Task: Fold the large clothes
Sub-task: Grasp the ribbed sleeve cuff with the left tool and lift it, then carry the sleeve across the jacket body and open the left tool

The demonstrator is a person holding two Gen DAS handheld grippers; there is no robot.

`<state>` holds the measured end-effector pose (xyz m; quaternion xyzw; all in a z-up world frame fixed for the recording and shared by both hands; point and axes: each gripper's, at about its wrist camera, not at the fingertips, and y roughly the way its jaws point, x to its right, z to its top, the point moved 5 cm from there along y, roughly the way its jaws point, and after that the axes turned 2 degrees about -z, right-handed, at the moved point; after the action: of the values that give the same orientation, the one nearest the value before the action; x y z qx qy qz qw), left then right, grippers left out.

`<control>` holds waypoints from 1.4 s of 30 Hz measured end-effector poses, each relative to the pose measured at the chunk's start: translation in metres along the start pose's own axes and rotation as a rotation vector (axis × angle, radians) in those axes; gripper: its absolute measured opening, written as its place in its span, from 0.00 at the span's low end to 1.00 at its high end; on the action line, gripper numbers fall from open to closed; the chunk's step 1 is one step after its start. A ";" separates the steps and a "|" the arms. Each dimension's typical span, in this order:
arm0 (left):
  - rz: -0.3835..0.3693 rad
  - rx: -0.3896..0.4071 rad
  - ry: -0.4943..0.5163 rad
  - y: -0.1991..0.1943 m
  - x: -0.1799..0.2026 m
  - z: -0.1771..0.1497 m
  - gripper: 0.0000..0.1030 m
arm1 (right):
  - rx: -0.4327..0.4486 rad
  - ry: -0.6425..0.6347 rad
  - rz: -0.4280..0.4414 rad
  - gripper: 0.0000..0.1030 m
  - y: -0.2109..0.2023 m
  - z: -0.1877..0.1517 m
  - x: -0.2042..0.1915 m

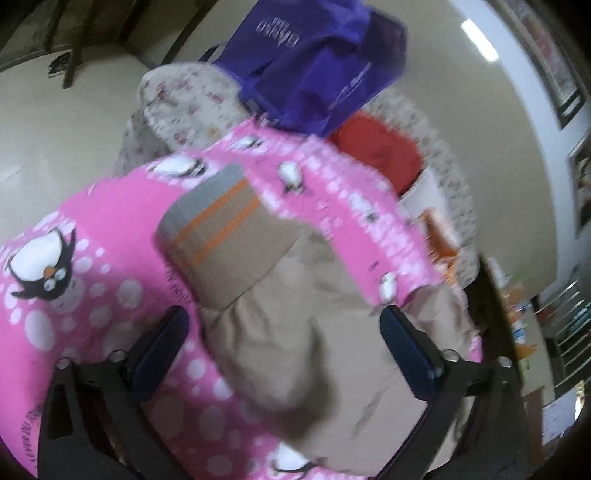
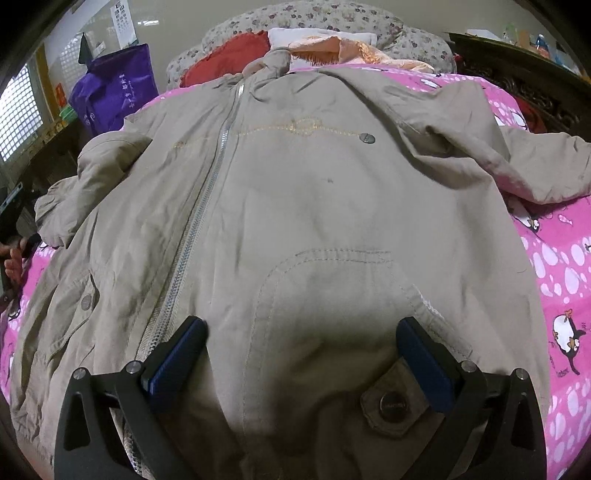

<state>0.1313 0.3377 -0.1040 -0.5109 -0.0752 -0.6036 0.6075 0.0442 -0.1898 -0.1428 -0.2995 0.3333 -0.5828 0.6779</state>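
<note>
Jacket (image 2: 295,206) lay face up on the pink sheet (image 2: 561,266), zip (image 2: 207,192) closed, hood end toward the pillows (image 2: 332,14). Its left sleeve (image 1: 280,325) ran out over the sheet, ribbed cuff (image 1: 218,229) at the far end.

Your left gripper (image 1: 280,328) straddled that sleeve just behind the cuff, jaws spread wide. Cloth sat between the pads, but no pad pressed on it; nothing held. This view was smeared, so the exact gap on each side was hard to read.

Your right gripper (image 2: 299,354) stood over the hem near the pocket snap (image 2: 393,406), jaws equally wide. Whether the tips rested on the fabric could not be told; nothing was gripped.

Step in hand, as judged: take the left sleeve and fold it across the chest.

- You needed both layers of the sleeve between the pads, behind the ribbing.
- Closing fully before lifting would avoid slip.
- Your right side pinning the hem would stop the body dragging.
- Risk: snagging the sheet along with the sleeve.
</note>
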 end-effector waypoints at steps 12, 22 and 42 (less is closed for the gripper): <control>0.060 0.033 0.100 -0.031 0.026 0.006 0.11 | 0.005 0.001 0.002 0.99 -0.001 -0.001 0.001; 0.303 0.432 0.132 -0.175 0.060 0.103 0.11 | 0.008 0.002 0.005 0.99 -0.001 -0.001 0.001; -0.249 -0.190 0.606 0.071 0.361 -0.184 0.12 | 0.011 0.007 0.013 0.99 -0.002 -0.001 0.002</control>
<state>0.1858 -0.0475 0.0284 -0.3495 0.1034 -0.8017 0.4738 0.0424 -0.1922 -0.1423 -0.2915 0.3343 -0.5813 0.6822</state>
